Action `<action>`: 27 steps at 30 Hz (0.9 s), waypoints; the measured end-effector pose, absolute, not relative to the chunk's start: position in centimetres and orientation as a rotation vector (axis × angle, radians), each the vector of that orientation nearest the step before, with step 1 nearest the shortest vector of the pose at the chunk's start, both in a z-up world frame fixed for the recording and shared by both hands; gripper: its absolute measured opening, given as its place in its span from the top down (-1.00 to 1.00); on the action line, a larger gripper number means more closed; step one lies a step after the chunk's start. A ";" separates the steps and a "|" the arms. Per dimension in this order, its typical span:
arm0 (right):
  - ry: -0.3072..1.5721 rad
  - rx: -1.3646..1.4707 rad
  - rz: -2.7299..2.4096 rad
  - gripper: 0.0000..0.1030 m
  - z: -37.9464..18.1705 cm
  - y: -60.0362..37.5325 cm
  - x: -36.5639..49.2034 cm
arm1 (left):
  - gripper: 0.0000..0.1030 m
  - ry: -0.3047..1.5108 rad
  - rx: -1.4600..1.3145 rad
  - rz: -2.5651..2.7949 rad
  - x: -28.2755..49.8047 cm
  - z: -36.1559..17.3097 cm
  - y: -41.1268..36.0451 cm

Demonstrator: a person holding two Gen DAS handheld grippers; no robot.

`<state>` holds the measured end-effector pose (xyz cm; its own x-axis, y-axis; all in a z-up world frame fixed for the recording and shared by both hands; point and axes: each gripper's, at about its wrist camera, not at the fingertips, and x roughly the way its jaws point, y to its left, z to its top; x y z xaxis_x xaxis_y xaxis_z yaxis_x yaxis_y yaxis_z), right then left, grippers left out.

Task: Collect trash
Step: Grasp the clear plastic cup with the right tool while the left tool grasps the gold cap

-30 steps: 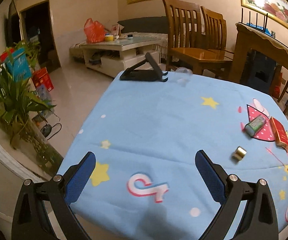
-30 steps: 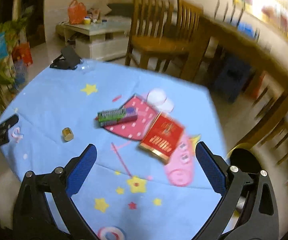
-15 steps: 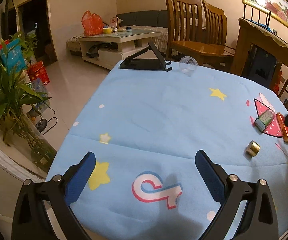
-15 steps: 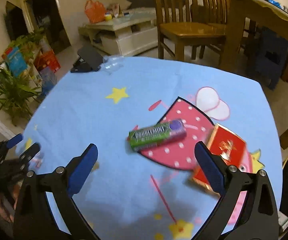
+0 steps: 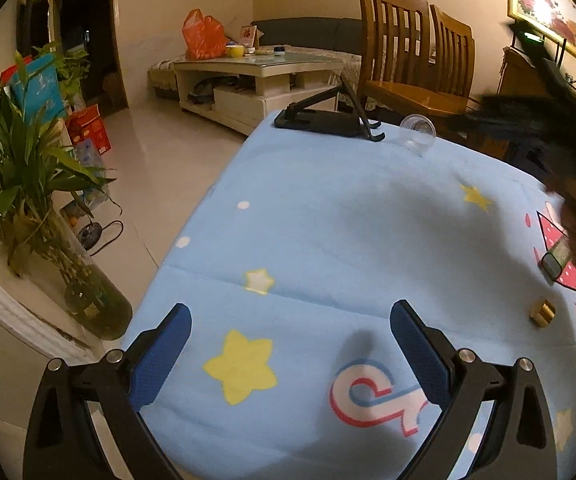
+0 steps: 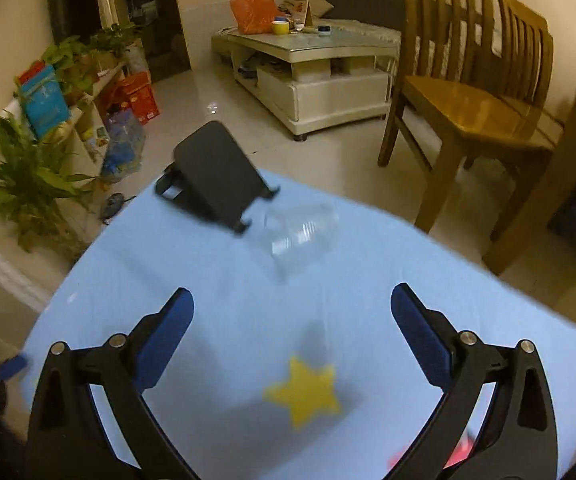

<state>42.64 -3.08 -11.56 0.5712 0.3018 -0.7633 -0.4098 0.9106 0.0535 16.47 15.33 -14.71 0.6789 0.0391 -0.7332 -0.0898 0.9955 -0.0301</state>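
The clear plastic cup (image 6: 301, 232) lies tipped on its side straight ahead of the right gripper (image 6: 292, 322) — spread wide, empty, the nearer one — while the left gripper (image 5: 291, 338), also spread and empty, sits well back across the worktop (image 5: 327, 216).

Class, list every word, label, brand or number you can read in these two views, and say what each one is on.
None reads clearly.
Tablecloth: a note-shaped logo, no letters.
Green pack: print blurred.
Blue box and red box by the plants: print too small.
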 end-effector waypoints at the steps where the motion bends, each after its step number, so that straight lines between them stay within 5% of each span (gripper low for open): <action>1: 0.862 -0.146 0.415 -0.89 -11.9 -2.4 43.6 | -0.87 0.820 -0.061 0.067 16.4 -14.8 15.4; 11: 0.905 -0.229 0.406 -0.89 -15.3 1.5 50.6 | -0.87 0.794 -0.038 0.033 16.0 -14.7 15.4; 12: 0.925 -0.210 0.414 -0.77 -15.6 1.3 51.0 | -0.87 0.791 -0.038 0.030 16.1 -14.6 15.4; 13: 0.942 -0.185 0.424 -0.08 -15.8 1.0 51.2 | -0.87 0.789 -0.038 0.029 16.1 -14.5 15.2; 14: 0.973 -0.147 0.444 0.22 -16.1 0.4 51.3 | -0.87 0.786 -0.037 0.023 16.2 -14.4 15.0; 27: 0.834 -0.041 0.535 0.18 -7.5 -11.6 34.0 | -0.87 0.764 0.028 -0.295 17.3 -12.0 6.7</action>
